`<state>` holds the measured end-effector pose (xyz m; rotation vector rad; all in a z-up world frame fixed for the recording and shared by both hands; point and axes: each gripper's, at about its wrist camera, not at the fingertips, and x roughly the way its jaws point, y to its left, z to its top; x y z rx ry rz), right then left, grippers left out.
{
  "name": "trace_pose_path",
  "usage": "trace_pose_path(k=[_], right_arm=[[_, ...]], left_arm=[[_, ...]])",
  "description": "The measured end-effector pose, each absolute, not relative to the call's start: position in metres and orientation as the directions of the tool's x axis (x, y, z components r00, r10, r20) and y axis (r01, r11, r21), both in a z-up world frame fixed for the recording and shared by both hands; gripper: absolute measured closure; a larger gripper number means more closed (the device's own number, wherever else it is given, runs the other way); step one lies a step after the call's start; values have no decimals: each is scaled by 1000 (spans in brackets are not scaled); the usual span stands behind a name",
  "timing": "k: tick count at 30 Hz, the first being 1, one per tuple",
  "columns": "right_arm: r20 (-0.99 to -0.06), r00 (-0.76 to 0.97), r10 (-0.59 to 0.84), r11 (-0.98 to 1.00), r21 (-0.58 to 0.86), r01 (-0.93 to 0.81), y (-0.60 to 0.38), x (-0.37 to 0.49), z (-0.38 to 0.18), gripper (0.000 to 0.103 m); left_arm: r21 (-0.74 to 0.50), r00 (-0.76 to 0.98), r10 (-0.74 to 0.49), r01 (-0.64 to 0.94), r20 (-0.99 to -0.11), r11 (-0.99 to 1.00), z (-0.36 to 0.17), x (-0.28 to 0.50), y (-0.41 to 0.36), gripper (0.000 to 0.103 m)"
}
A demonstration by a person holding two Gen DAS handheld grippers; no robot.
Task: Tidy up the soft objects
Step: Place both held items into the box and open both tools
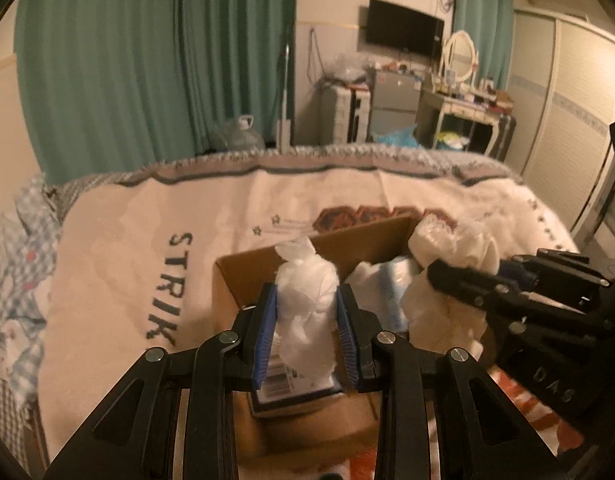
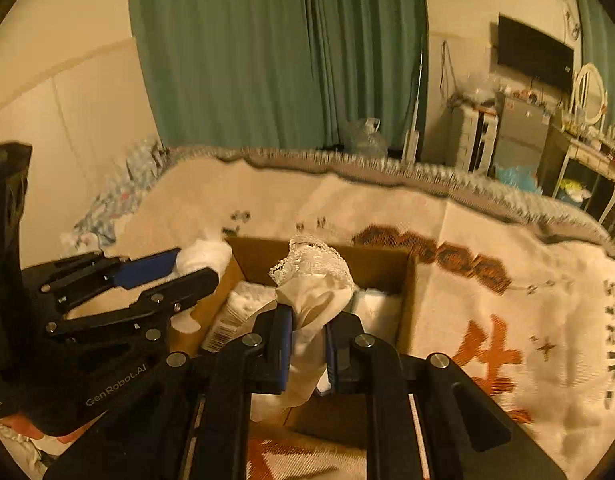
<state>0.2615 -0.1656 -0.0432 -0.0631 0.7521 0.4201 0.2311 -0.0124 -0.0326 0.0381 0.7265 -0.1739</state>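
Your left gripper [image 1: 307,336] pinches a light, squashy bag [image 1: 307,308]; your right gripper [image 2: 307,344] pinches limp cloth [image 2: 313,292] mid-frame. Grip both mid-body above the box [image 2: 407,296].

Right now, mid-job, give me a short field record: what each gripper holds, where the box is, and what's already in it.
left gripper: shut on a knotted white plastic bag bundle, held above the box
right gripper: shut on a cream lace-trimmed cloth, also over the box
container: open brown cardboard box on the bed
surface: beige printed blanket covering the bed
box contents: white soft packs and a barcoded package; the rest is hidden
release: neither item let go yet
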Motion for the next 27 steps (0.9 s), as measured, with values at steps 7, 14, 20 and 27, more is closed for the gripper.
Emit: trace_pose_path(k=[7, 14, 20, 27], right_arm=[[-728, 600, 331, 924, 122, -361, -173, 291, -89, 89], [-734, 604, 310, 936, 123, -330, -182, 293, -91, 62], [-698, 655, 289, 949, 115, -295, -191, 275, -58, 46], [-616, 743, 264, 957, 70, -282, -199, 221, 17, 30]], left_arm=[[-1, 716, -125, 171, -687, 985, -62, 247, -17, 72], [14, 710, -88, 136, -699, 991, -67, 251, -14, 38], [34, 750, -71, 124, -658, 992, -38, 233, -12, 35], [50, 823, -58, 104, -565, 993, 26, 188, -8, 35]])
